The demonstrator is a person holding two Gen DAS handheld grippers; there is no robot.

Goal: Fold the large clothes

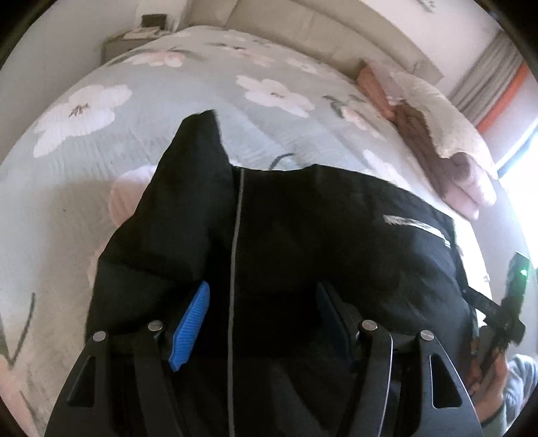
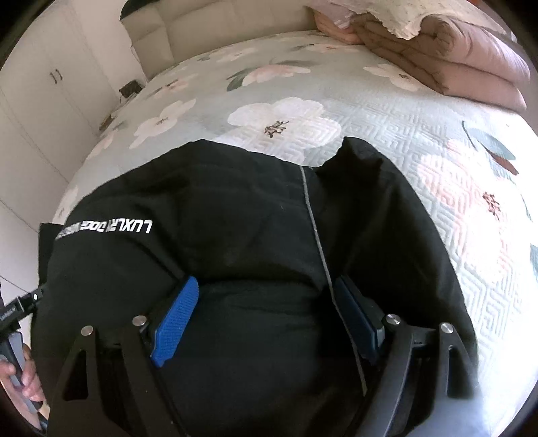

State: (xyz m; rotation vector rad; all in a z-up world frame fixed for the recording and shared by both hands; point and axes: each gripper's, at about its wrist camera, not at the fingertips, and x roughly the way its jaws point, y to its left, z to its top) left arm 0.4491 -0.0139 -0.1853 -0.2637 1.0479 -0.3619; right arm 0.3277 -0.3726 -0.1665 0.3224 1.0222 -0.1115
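There is one black jacket (image 1: 302, 235), spread on a bed (image 1: 101, 111) and filling the lower half of both views. Two grippers are seen. The left gripper (image 1: 262, 322) has its jaws wide apart over the black cloth, with a thin grey line of the jacket between them; it is not clear if it holds anything. The right gripper (image 2: 265, 319) is also wide open above the jacket, and I cannot tell if the fabric is pinched.

White letters on the jacket (image 2: 107, 230) appear upside down and read about "LUXLR DOG"; the rest is too blurred.

The bed has a pale green quilted cover with big white and pink flowers. One pile of folded pink and brown blankets (image 2: 454, 50) lies at the far side. White wardrobe doors (image 2: 50, 84) stand at the left, a padded headboard (image 2: 218, 23) behind
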